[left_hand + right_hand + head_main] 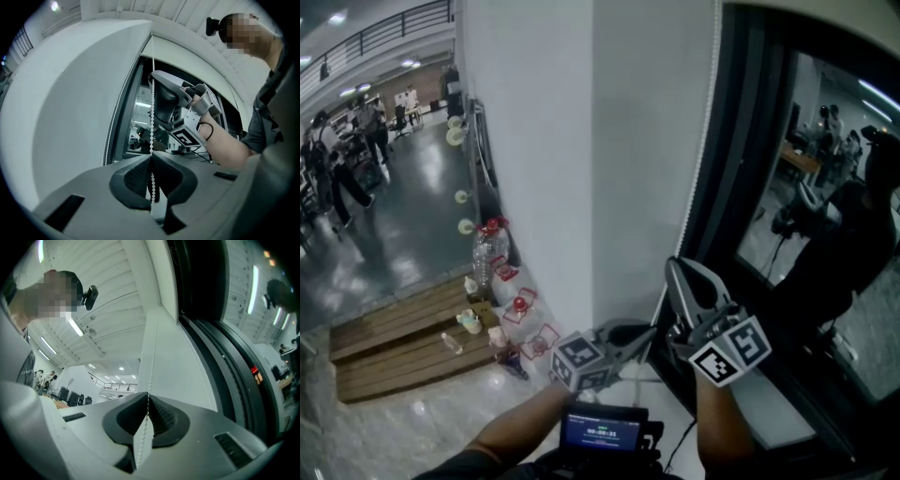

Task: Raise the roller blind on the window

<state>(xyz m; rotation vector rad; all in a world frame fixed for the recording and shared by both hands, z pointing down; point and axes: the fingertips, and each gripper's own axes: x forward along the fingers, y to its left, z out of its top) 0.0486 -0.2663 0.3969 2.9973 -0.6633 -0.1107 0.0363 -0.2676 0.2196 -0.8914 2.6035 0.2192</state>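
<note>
A white bead chain (705,122) hangs down the dark window frame beside the white wall. My right gripper (675,267) points up along it, and in the right gripper view (148,397) its jaws are shut on the chain (151,364). My left gripper (652,330) sits just below and reaches in level. Its jaws (151,157) are also shut on the chain (151,108), with the right gripper (168,101) above them. A pale band (192,58) across the window top may be the blind. The glass (825,187) below it is uncovered.
A white wall pillar (581,141) stands left of the window. Water bottles (490,248) and small red items stand on the floor by a wooden pallet (394,342). A device with a lit screen (602,431) hangs at my chest. People stand far off at the left (337,159).
</note>
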